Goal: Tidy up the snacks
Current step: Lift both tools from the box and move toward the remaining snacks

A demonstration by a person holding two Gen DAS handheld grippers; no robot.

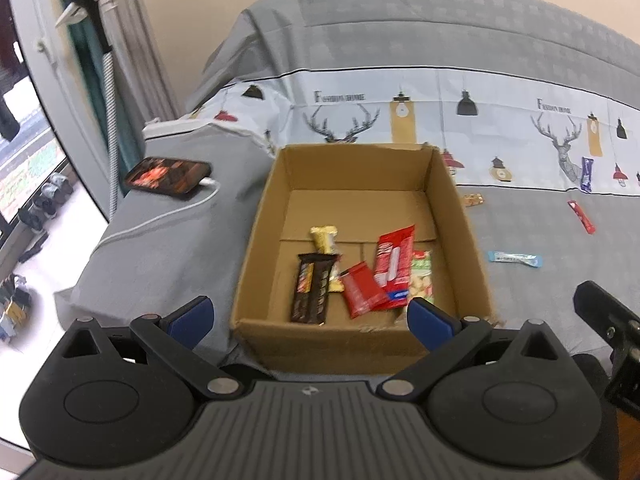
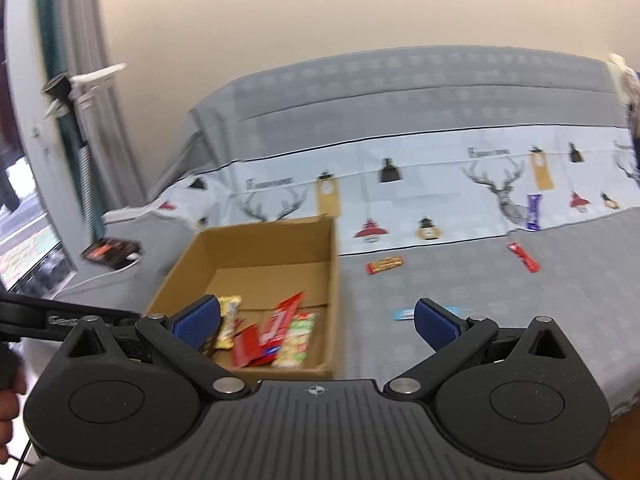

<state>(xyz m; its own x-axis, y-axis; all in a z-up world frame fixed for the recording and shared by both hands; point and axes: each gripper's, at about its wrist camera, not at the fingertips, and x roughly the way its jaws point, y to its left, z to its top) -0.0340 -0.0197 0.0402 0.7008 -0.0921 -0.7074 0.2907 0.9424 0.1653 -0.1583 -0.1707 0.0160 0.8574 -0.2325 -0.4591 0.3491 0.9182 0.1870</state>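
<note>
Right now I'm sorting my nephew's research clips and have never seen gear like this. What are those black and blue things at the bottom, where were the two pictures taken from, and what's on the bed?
Those are two hand-held grasping tools, not a robot; a person carries one in each hand. Each has a wide-angle camera looking forward between its two blue-padded fingers. One picture comes from the left tool, the other from the right tool. Both stand open and hold nothing.

On the grey bedspread sits an open cardboard box already holding several snack packets, including a dark brown bar and a red wrapper. Four snacks lie outside, to the box's right: a light blue bar, a red stick, a small orange packet and a purple bar. A phone on a white cable lies to the box's left.
</note>
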